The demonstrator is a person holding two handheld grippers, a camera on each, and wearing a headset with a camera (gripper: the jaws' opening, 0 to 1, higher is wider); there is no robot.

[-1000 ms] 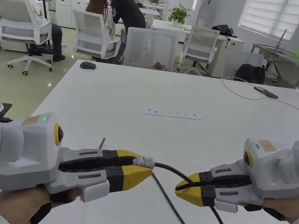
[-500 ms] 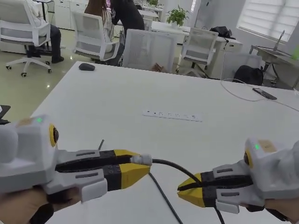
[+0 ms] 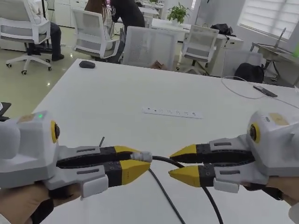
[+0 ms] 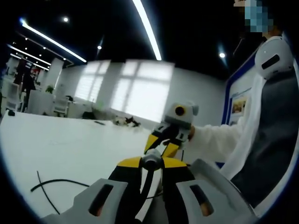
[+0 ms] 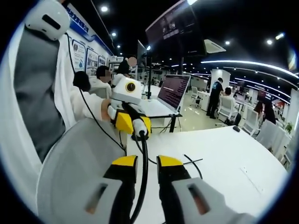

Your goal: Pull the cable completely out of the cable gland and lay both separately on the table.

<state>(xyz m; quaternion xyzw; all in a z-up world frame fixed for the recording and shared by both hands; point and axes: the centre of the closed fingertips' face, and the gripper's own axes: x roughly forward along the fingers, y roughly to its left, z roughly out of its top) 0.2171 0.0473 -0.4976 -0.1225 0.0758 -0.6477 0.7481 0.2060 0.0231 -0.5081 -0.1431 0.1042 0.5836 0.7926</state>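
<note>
Your right gripper [image 3: 170,164] has released and slid left, its jaws now parted around the cable [image 3: 162,159] beside the cable gland [image 3: 144,156]. Your left gripper [image 3: 143,161] clamps the gland above the counter [image 3: 140,88], so a fresh pull looks next.

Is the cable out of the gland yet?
No, it is in: the cable runs straight into the gland, clamped by the left gripper.

Soft daylight is falling from the blinded window [image 3: 268,18] up and right of the jaws, brightening the white table [image 3: 117,93] and casting only faint shadows beneath them. In the left gripper view a ceiling strip light [image 4: 147,30] is glaring above the jaws, and the cable gland [image 4: 152,159] pinched in the left gripper [image 4: 152,164] is blurring. Both fisheye views are bending straight lines toward their edges.
</note>
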